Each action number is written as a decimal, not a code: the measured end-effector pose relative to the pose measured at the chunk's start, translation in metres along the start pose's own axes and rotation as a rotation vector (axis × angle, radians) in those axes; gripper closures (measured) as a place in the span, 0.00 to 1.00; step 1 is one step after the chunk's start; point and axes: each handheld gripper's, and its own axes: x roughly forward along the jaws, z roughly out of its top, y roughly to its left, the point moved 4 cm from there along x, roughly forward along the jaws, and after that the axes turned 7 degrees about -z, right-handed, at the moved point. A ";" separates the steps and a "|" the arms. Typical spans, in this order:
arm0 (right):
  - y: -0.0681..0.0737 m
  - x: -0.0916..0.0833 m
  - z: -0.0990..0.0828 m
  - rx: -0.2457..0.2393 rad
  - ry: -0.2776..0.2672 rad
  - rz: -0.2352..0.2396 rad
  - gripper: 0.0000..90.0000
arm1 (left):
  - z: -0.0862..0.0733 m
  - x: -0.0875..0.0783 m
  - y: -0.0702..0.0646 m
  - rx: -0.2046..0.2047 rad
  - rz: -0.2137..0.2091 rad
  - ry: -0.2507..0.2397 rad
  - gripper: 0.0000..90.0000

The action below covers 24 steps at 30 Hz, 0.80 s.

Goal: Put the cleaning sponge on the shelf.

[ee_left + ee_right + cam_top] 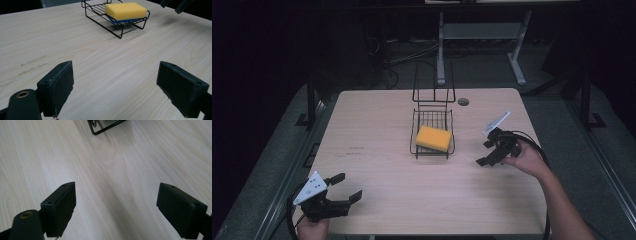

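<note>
While sponge (433, 138) sits in rack (418, 150), both hand-held grippers apart

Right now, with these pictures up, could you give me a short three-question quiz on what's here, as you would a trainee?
1. True or false: the yellow rectangular sponge lies inside the black wire rack.
2. Which tongs are nearer the rack? A) left tongs B) right tongs
3. Fill in: both tongs are ____ and hold nothing.

Key:
1. True; it rests in the rack on the pale wooden table.
2. B; the left ones are at the table's near corner.
3. Open; each pair's jaws stand wide apart over bare wood.
</note>
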 end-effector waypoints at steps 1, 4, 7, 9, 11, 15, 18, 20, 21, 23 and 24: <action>0.000 0.000 0.000 0.000 0.000 0.000 0.17 | 0.000 0.000 0.000 0.000 0.000 0.001 0.15; 0.000 -0.001 -0.005 0.002 0.003 0.001 0.18 | 0.000 0.000 0.000 0.000 0.000 0.001 0.15; 0.001 -0.001 -0.008 0.009 0.009 0.001 0.18 | 0.000 0.000 0.000 0.000 0.001 0.000 0.15; 0.001 -0.001 -0.010 0.011 0.008 0.001 0.18 | 0.000 0.000 0.000 0.000 0.001 0.001 0.15; 0.002 -0.001 -0.013 0.010 0.004 0.002 0.18 | 0.000 0.000 0.000 0.002 0.000 0.002 0.15; 0.004 -0.002 -0.018 0.016 0.014 0.002 0.18 | 0.000 0.000 -0.001 0.002 -0.001 0.003 0.15; 0.005 -0.002 -0.022 0.019 0.017 0.000 0.18 | 0.000 0.000 -0.001 0.002 0.000 0.005 0.15; 0.005 -0.002 -0.027 0.019 0.011 0.001 0.18 | 0.000 0.000 -0.001 0.002 0.000 0.005 0.15; 0.005 -0.002 -0.027 0.019 0.011 0.001 0.18 | 0.000 0.000 -0.001 -0.001 -0.001 0.005 0.15; 0.006 -0.001 -0.031 0.023 0.018 0.004 0.18 | 0.000 0.001 -0.001 -0.001 -0.001 0.006 0.15; 0.007 -0.001 -0.032 0.023 0.018 0.004 0.18 | 0.000 0.001 -0.001 -0.001 0.000 0.006 0.15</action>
